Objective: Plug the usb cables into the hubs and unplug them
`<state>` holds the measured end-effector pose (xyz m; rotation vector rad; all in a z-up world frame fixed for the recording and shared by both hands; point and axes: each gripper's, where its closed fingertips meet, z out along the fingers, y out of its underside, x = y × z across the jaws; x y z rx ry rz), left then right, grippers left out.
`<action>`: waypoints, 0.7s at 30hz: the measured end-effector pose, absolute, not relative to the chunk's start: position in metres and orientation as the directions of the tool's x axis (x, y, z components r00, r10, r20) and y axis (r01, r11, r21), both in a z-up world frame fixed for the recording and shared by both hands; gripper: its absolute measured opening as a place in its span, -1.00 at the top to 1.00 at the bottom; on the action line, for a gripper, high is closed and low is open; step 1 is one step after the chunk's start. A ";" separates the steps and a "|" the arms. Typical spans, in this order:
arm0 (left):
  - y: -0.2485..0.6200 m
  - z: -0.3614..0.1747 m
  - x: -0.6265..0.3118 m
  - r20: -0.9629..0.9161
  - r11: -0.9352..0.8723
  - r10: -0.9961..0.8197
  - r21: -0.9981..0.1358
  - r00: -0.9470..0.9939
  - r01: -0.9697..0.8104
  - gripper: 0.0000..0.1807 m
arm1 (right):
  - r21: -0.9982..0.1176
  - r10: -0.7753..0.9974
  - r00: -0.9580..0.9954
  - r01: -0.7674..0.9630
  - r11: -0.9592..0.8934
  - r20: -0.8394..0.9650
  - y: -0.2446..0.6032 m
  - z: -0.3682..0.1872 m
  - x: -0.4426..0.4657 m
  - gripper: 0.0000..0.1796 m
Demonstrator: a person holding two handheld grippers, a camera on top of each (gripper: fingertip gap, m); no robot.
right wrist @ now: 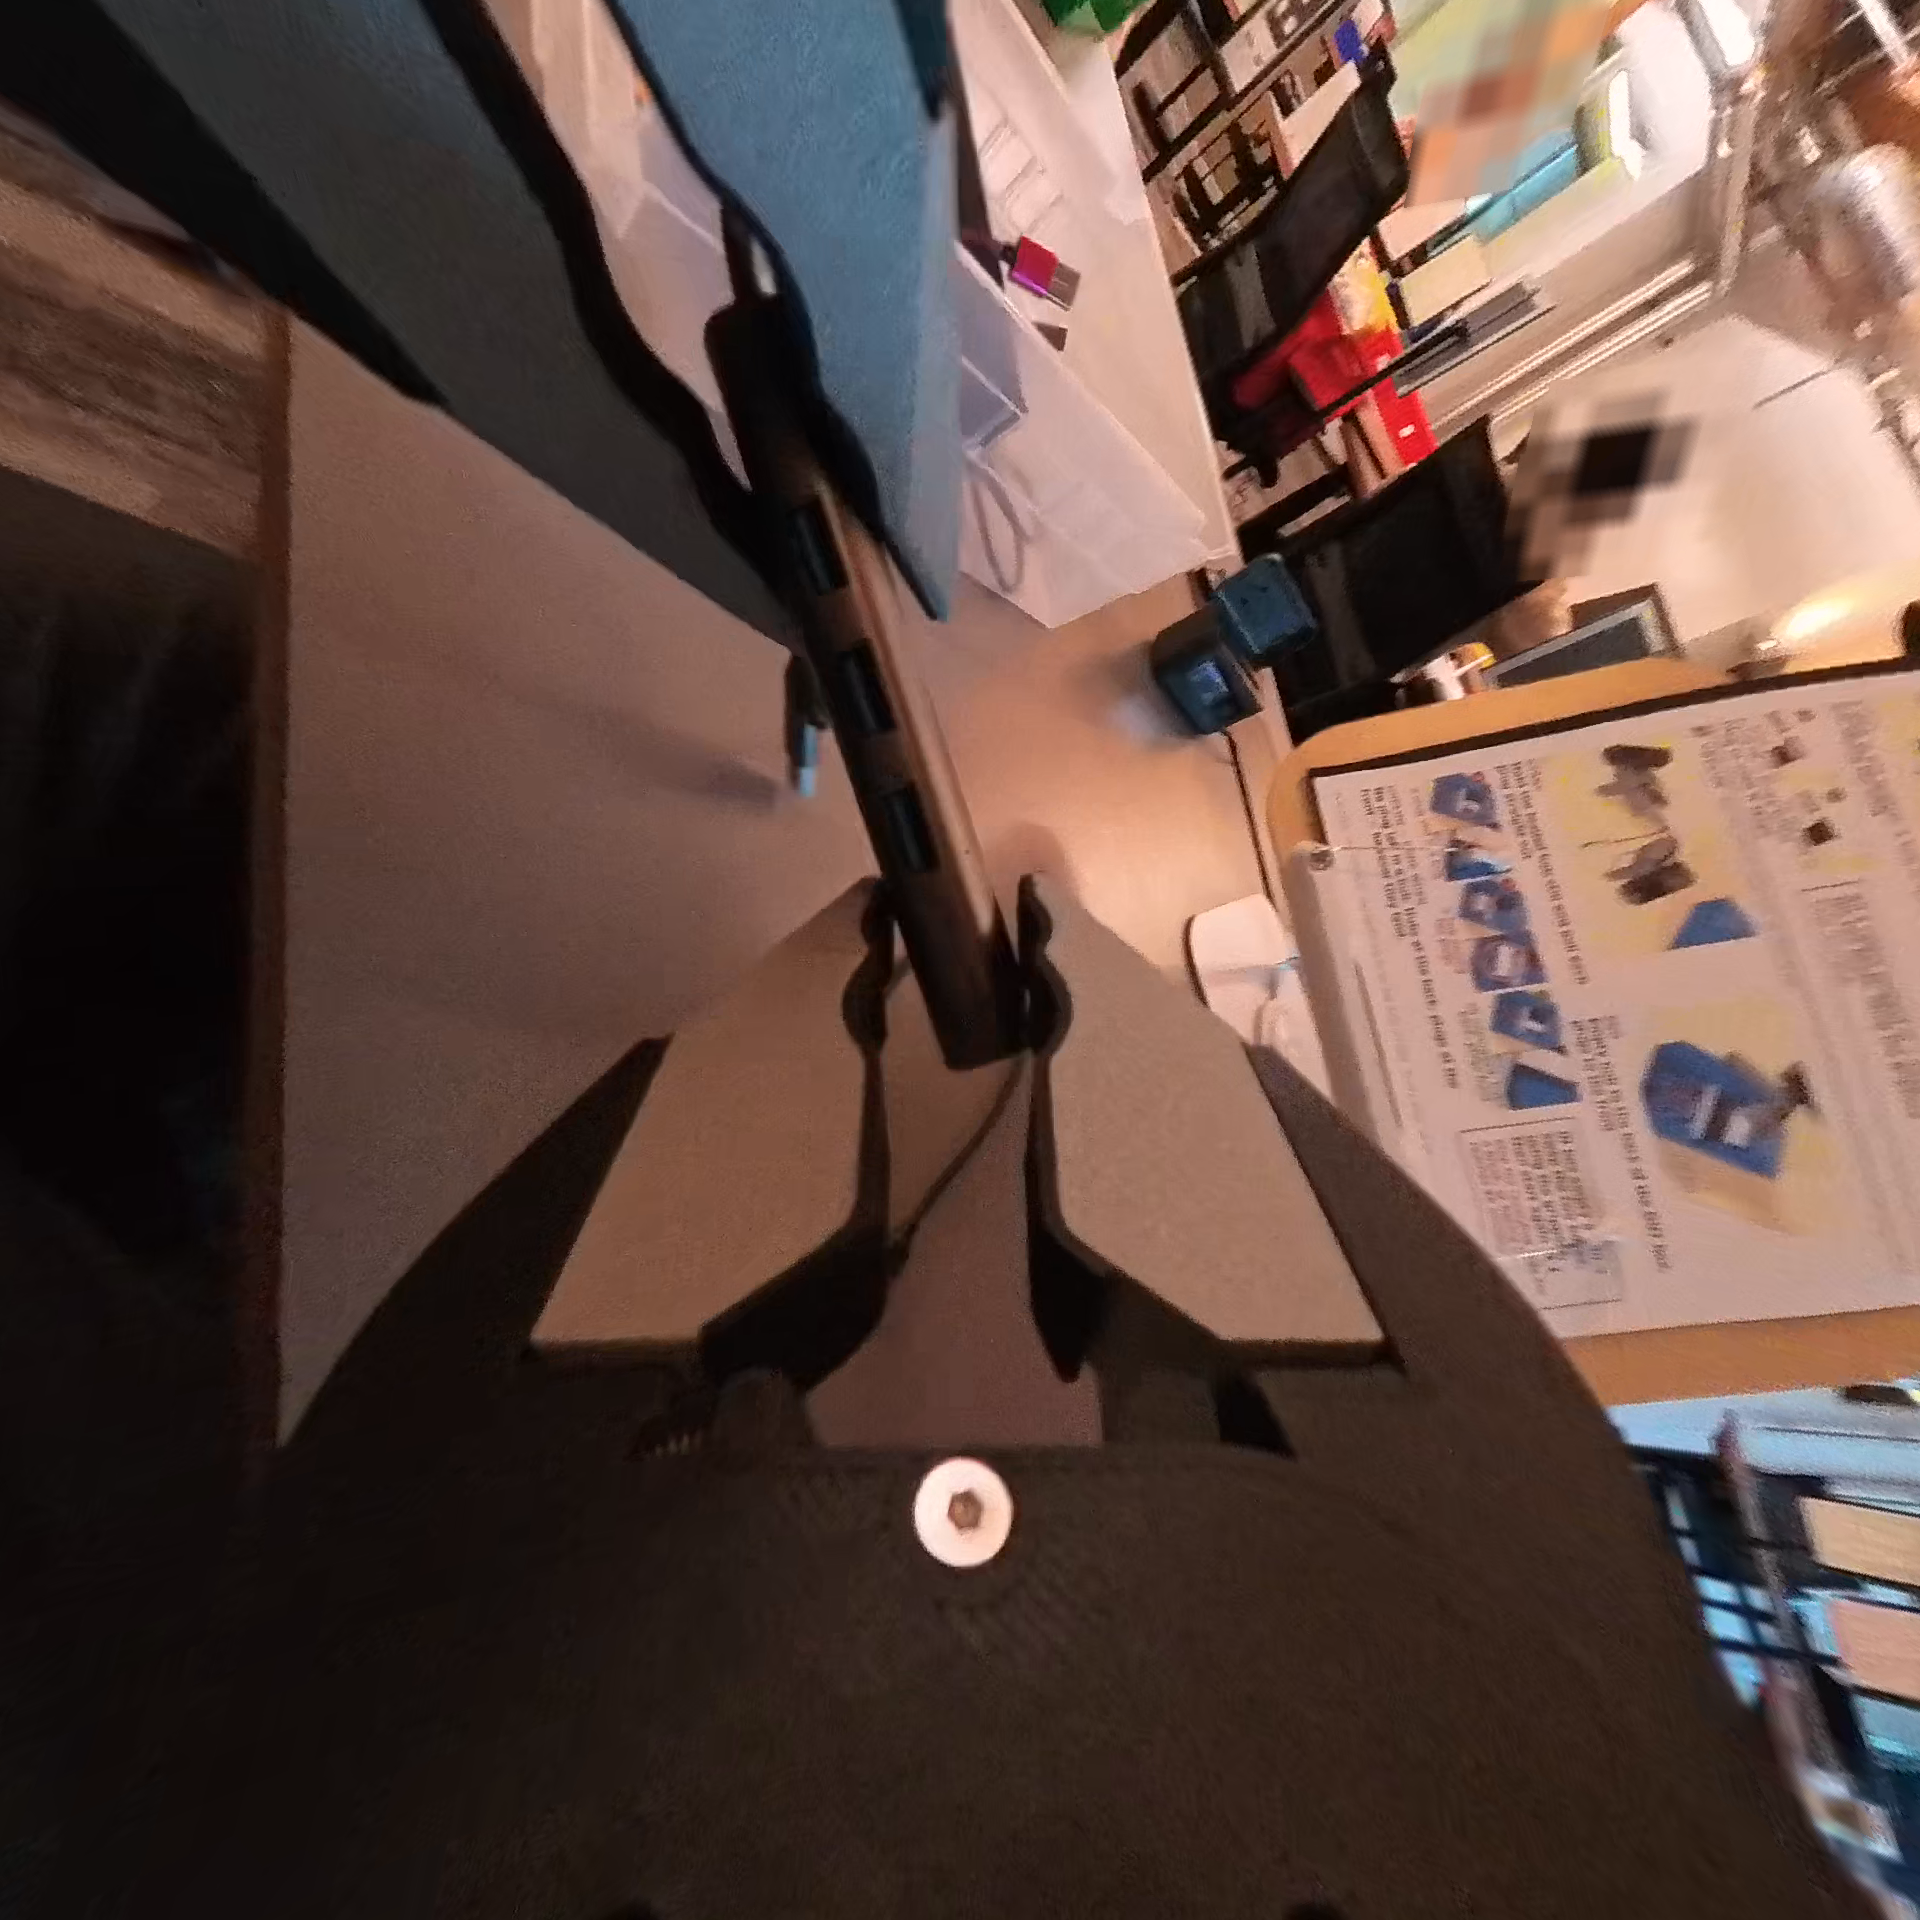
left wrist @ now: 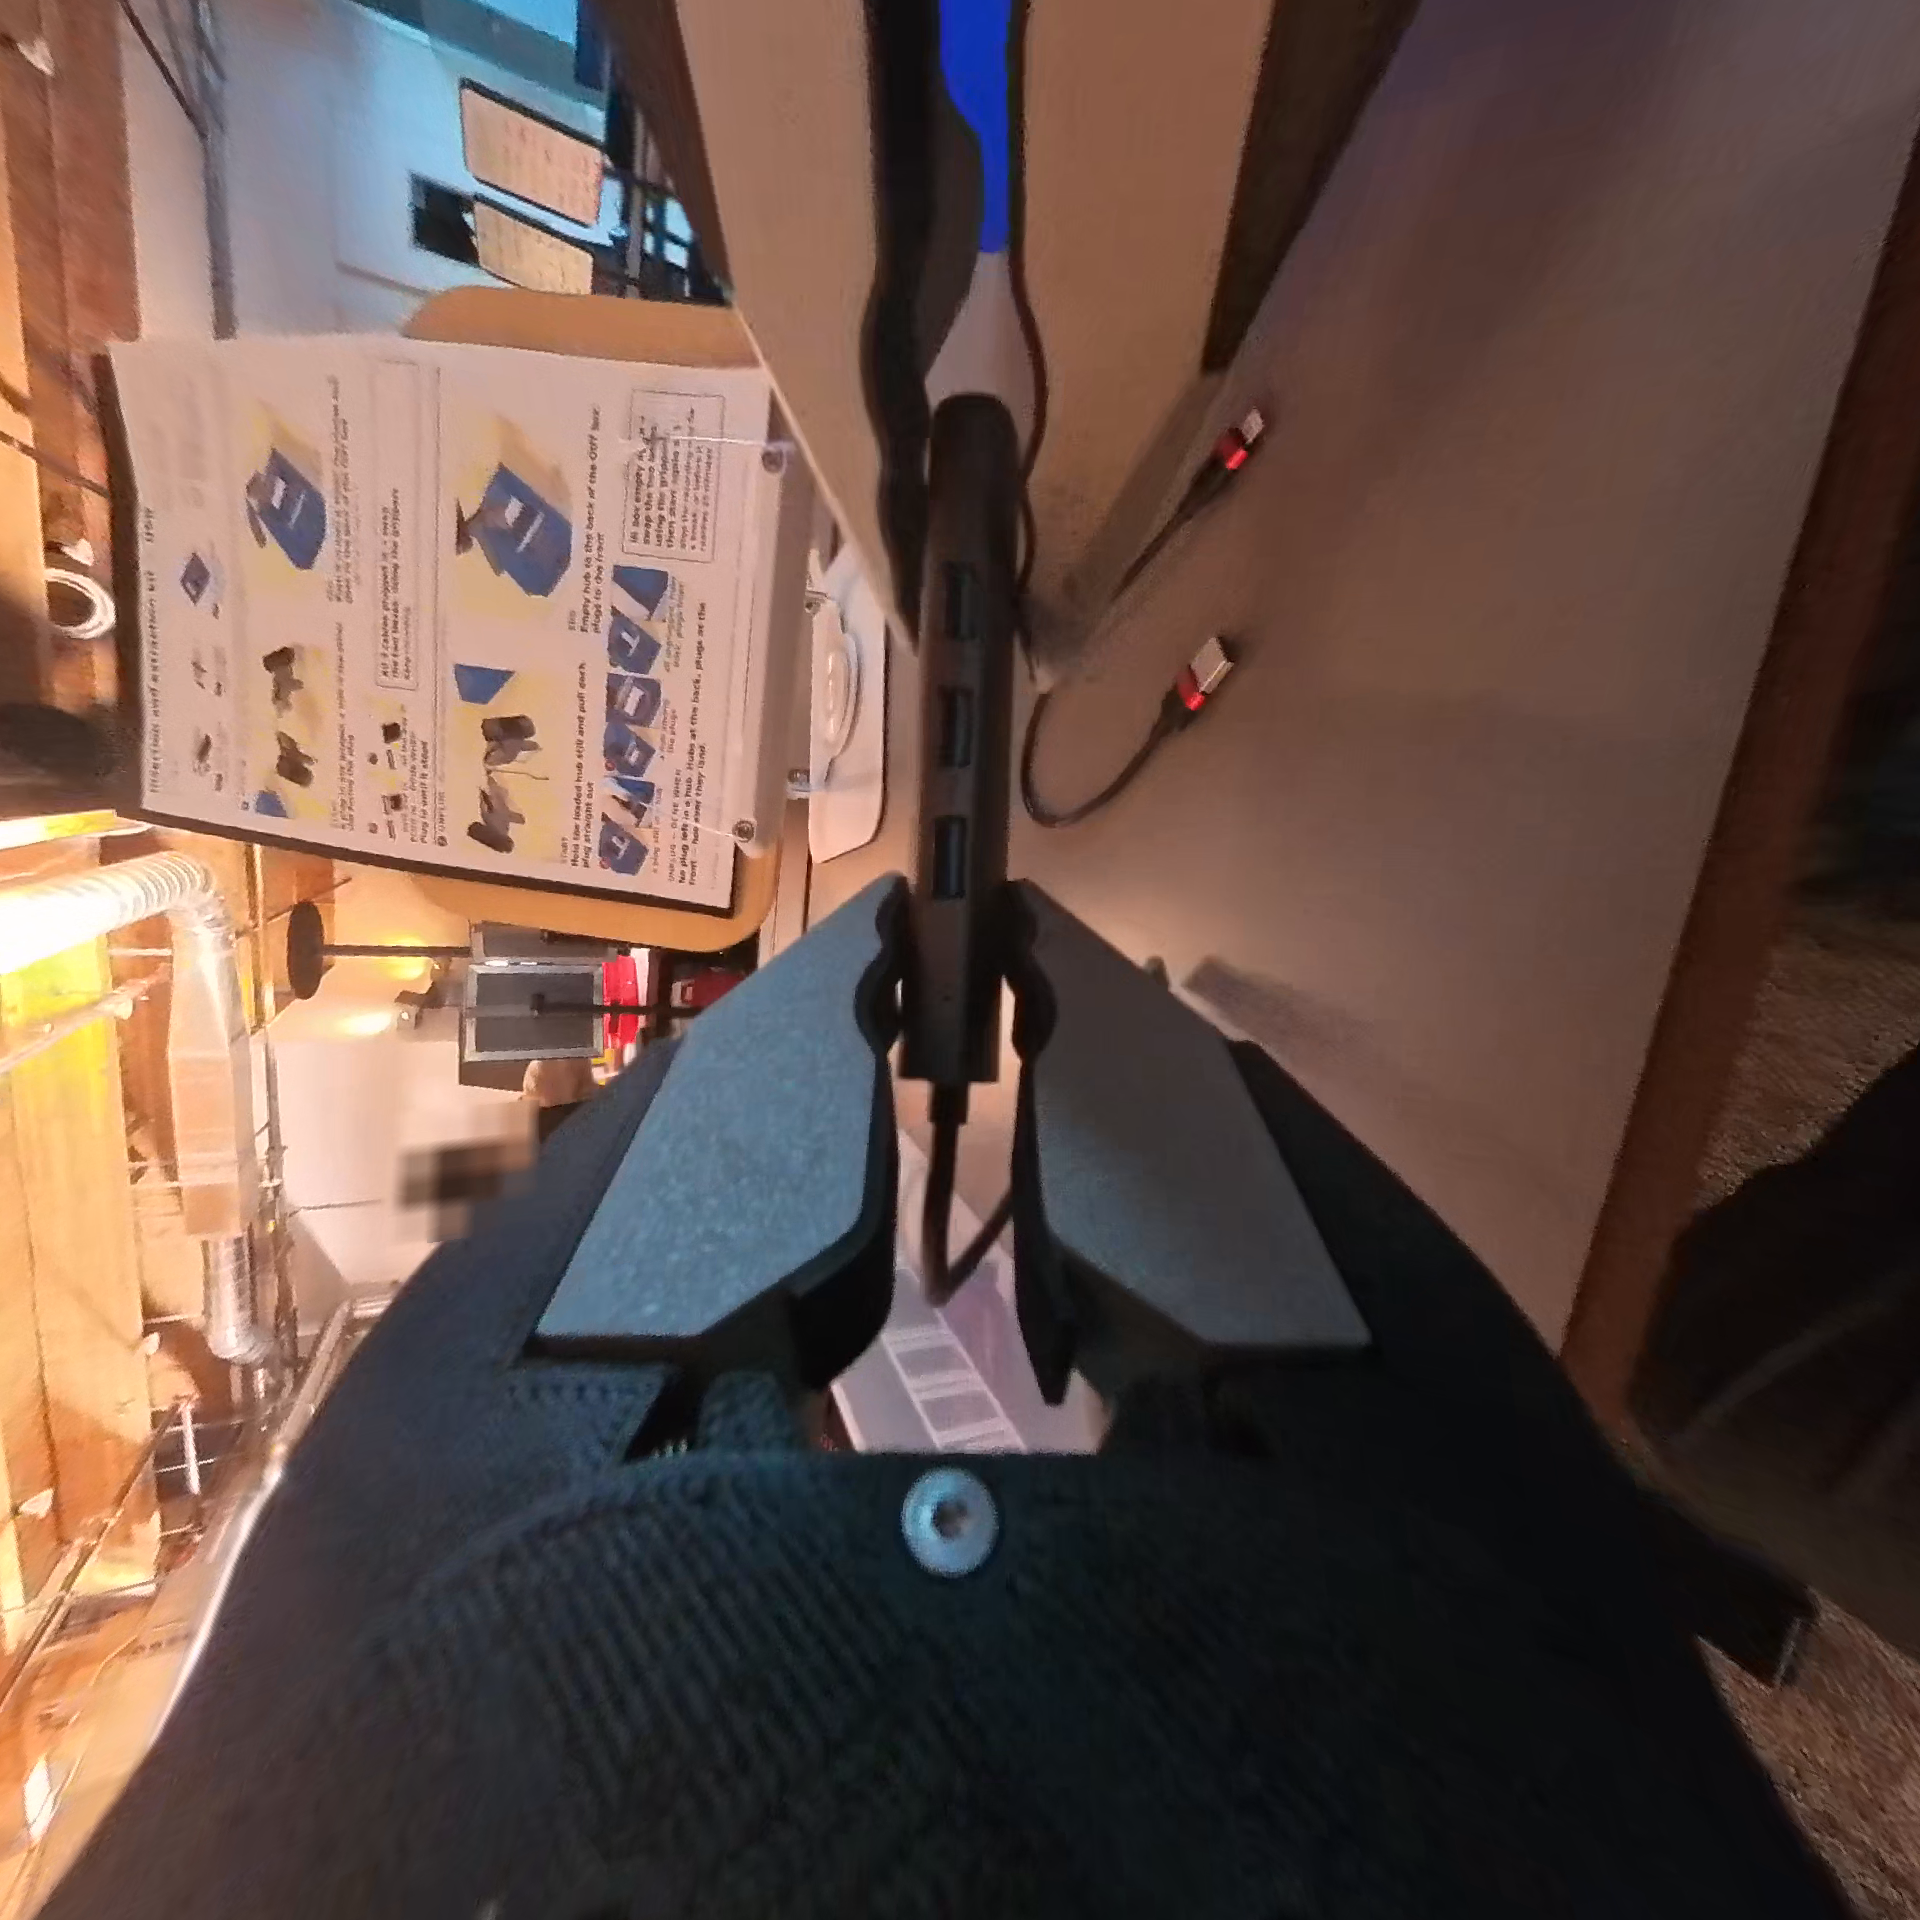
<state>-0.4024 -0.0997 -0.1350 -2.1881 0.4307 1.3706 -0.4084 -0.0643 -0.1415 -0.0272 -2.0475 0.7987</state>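
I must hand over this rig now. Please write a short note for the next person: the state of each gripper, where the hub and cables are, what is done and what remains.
Left gripper: jaws shut on one end of the black USB hub.
Right gripper: jaws shut on the hub's other end, so both grippers hold the one hub between them, off the table.
The three ports seen along the hub's side are all empty.
Two red USB cables lie loose on the table, plugs and free.
Done: hub picked up.
Left: one gripper probably has to let go to fetch a plug; then plug the cables in and unplug them.
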 end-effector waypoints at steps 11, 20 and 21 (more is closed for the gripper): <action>-0.101 -0.130 -0.406 -0.788 -0.733 0.135 -0.488 0.601 -0.474 0.73 | -0.465 0.228 -0.516 -0.396 0.792 0.826 -0.068 -0.139 -0.404 0.85; -0.087 -0.128 -0.367 -0.697 -0.592 0.050 -0.597 0.715 -0.541 0.81 | -0.487 0.172 -0.550 -0.500 0.716 0.817 -0.078 -0.135 -0.382 0.85; -0.086 -0.129 -0.365 -0.688 -0.587 0.040 -0.603 0.725 -0.540 0.81 | -0.482 0.163 -0.548 -0.509 0.714 0.820 -0.080 -0.135 -0.379 0.85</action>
